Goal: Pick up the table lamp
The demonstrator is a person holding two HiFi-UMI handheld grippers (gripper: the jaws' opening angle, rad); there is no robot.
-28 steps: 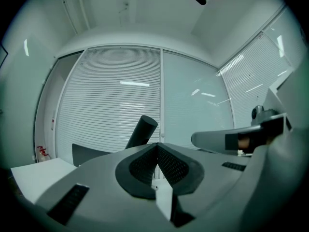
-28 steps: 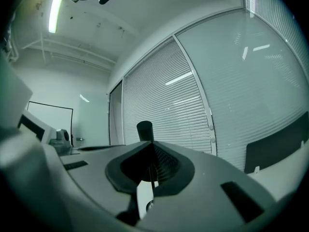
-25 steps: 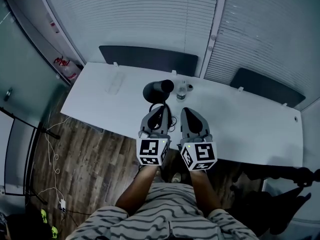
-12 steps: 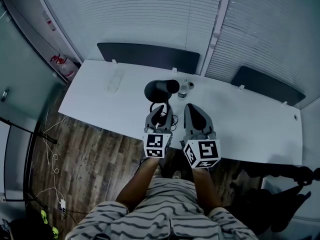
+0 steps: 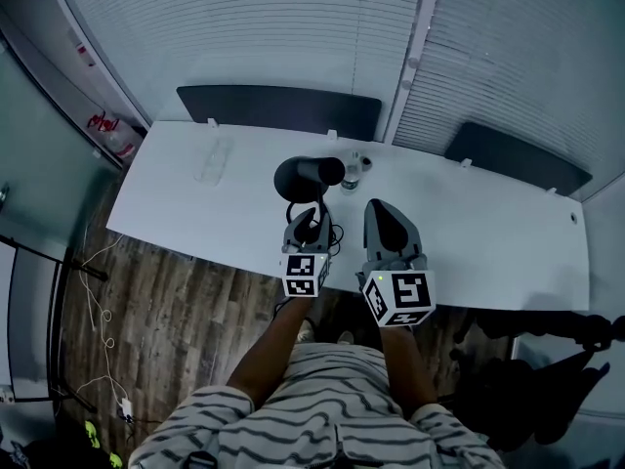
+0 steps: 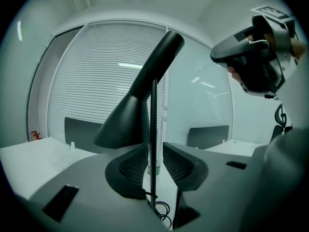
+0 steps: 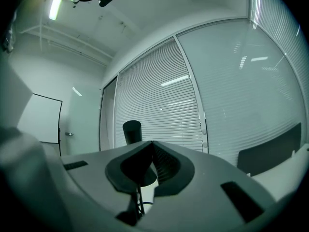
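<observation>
Loosely, left hand-held gripper (image 6: 153,146) straddles the slim-stemmed, cone-shaded table lamp (image 6: 140,95)

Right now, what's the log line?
left gripper: jaws apart around table lamp stem | right gripper: jaws together, empty | table lamp on table

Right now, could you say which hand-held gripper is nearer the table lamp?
Left. The left hand-held gripper has the table lamp stem between its open jaws; the right hand-held gripper is shut, to its right.
</observation>
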